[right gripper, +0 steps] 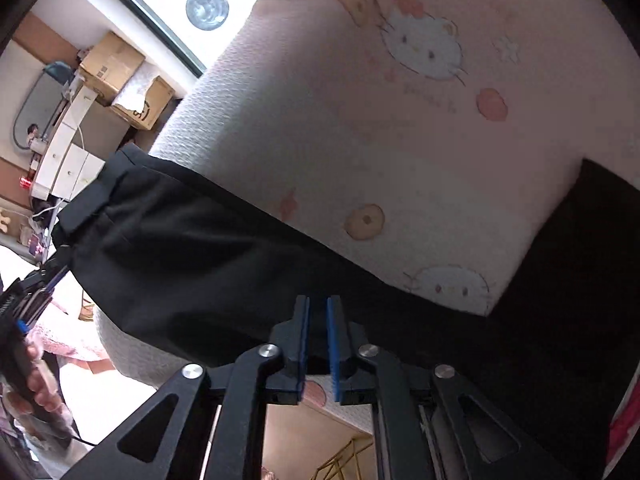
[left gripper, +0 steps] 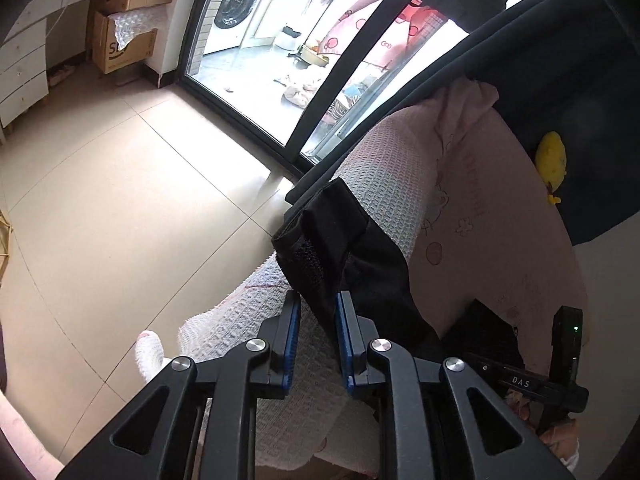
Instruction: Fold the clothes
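Note:
A black garment [left gripper: 360, 264] lies across a pink cartoon-print cover [left gripper: 472, 208], its thick cuffed end toward the floor side. My left gripper [left gripper: 318, 310] has that end's fabric filling the gap between its blue pads, which press on it. In the right wrist view the same black garment [right gripper: 192, 256] stretches leftward over the cover [right gripper: 360, 120]. My right gripper [right gripper: 318, 318] points down at its near edge. A narrow gap shows between its pads, with dark cloth in it, and the pads do not press. The left gripper [right gripper: 60, 264] meets the garment's far corner at the left edge.
Beige tile floor [left gripper: 120, 208] lies left of the cover, ending at a sliding glass door [left gripper: 256, 128]. Cardboard boxes [left gripper: 124, 44] and white drawers [left gripper: 20, 76] stand by the wall. Another dark garment with a yellow patch [left gripper: 552, 156] lies at the right. A person's hand [right gripper: 40, 392] shows low left.

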A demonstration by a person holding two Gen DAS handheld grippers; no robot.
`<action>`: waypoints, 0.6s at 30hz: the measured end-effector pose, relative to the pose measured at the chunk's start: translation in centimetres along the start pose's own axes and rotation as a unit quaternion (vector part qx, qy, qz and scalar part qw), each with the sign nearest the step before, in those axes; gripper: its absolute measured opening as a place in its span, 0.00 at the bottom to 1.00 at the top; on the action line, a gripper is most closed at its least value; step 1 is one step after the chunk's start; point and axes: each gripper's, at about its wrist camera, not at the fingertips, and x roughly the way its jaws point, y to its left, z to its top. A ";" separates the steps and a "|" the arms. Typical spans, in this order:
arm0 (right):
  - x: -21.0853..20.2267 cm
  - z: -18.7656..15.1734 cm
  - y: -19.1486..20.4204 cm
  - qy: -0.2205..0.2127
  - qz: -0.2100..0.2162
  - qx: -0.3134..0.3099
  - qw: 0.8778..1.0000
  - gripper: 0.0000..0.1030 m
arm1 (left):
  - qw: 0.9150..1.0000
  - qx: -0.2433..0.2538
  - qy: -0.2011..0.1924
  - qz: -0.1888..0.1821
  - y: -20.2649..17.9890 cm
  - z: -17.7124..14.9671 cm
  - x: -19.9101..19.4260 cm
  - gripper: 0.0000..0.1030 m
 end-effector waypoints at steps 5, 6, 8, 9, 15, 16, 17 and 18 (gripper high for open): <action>-1.1 -2.4 -1.4 -0.010 -0.006 0.013 1.000 0.46 | 1.000 0.000 -0.010 -0.002 -1.1 -0.6 -1.1 0.63; -1.3 -2.9 -1.7 -0.012 -0.008 0.015 1.000 0.46 | 1.000 -0.002 -0.013 -0.019 -1.8 -0.6 -1.0 0.64; -1.8 -3.4 -1.8 -0.014 -0.018 0.012 1.000 0.52 | 0.999 -0.007 -0.007 -0.041 -2.9 -1.1 -0.6 0.64; -2.0 -3.6 -1.9 -0.016 -0.022 0.010 1.000 0.55 | 0.999 -0.010 -0.002 -0.050 -3.5 -1.5 -0.4 0.64; -3.6 -6.0 -4.6 -0.026 0.032 0.027 0.999 0.57 | 0.995 0.035 0.061 -0.066 -8.2 -5.3 3.7 0.64; -3.9 -6.4 -5.5 -0.030 0.036 0.039 0.998 0.57 | 0.994 0.040 0.073 -0.070 -8.9 -5.9 4.5 0.64; -4.2 -6.7 -6.5 -0.034 0.040 0.050 0.997 0.58 | 0.992 0.048 0.086 -0.076 -9.7 -6.8 5.4 0.64; -4.5 -7.1 -7.7 -0.039 0.042 0.062 0.996 0.58 | 0.990 0.057 0.098 -0.081 -10.6 -7.6 6.1 0.64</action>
